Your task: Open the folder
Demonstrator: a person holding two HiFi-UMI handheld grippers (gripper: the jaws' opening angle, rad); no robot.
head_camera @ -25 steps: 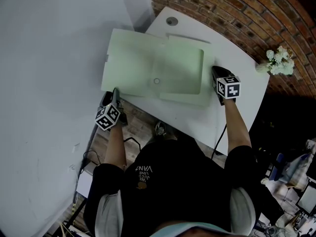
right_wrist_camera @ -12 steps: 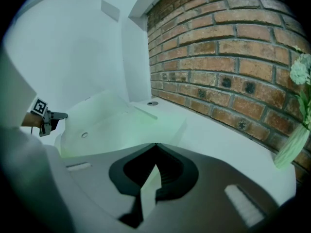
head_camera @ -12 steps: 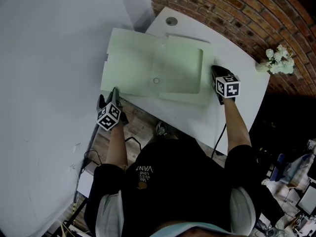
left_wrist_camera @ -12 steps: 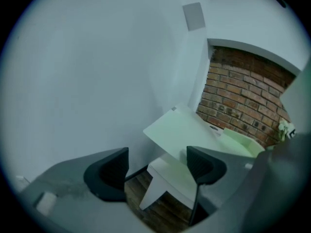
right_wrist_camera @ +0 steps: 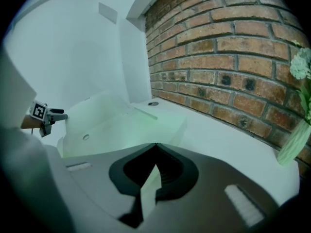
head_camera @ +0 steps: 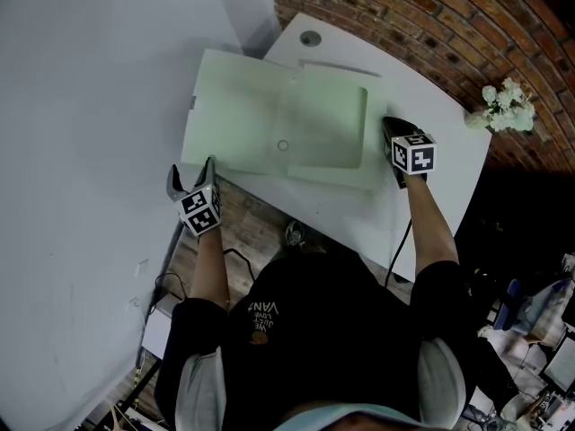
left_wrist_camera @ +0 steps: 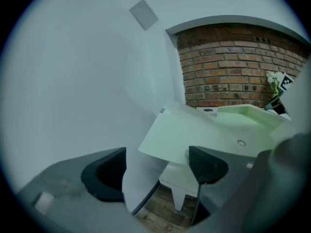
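Left gripper (head_camera: 191,174) has let go of the green folder (head_camera: 260,119), jaws opening, empty. Right gripper (head_camera: 388,131) clamps the folder's edge, pinch barely visible.

Illumination is dim, diffuse and cool-toned; shadows are soft-edged. In the head view the pale folder (head_camera: 260,124) and counter (head_camera: 440,128) are brightest, while the area from 3 to 6 o'clock falls dark. Both gripper views show strong barrel distortion, black vignetted corners and soft near-field focus at 6 o'clock.

Noted: folder (head_camera: 243,115) smooth matt plastic, pale green; table (head_camera: 431,128) surf. white, smooth, semi-matt; brick wall (head_camera: 422,16) rough; floor (head_camera: 259,230) wood planks.
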